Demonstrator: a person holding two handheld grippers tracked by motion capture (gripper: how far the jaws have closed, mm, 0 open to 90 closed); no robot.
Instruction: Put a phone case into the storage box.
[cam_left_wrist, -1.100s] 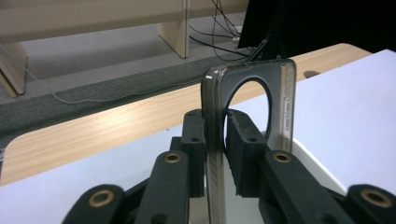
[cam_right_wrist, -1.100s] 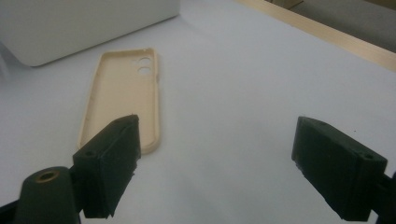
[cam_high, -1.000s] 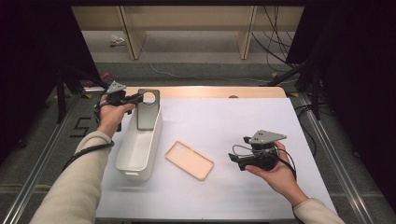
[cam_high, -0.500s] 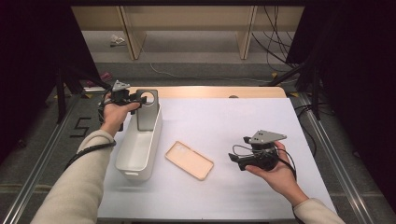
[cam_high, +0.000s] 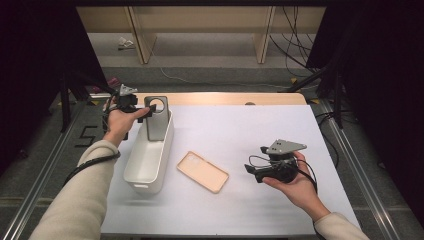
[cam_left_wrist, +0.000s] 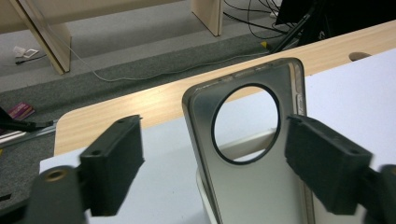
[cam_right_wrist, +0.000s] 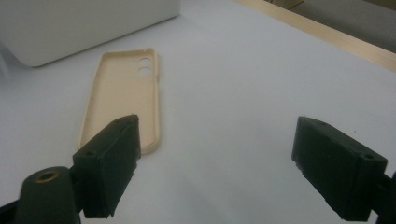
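The grey phone case (cam_left_wrist: 252, 172), thin, light and slick-walled, stands upright in the white bin (cam_high: 150, 165) between the just-opened, wide-apart jaws of the left tongs (cam_left_wrist: 210, 158), best pinched across its 2 long edges; the right tongs (cam_right_wrist: 229, 163) gape empty near the beige case (cam_right_wrist: 123, 98)

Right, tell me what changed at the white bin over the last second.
The left gripper has just been opening: its fingers now stand apart from the grey phone case, letting it go. The case stands upright in the white bin, leaning at its far end, about where it was. The right gripper, open, and the beige phone case on the table stayed put.
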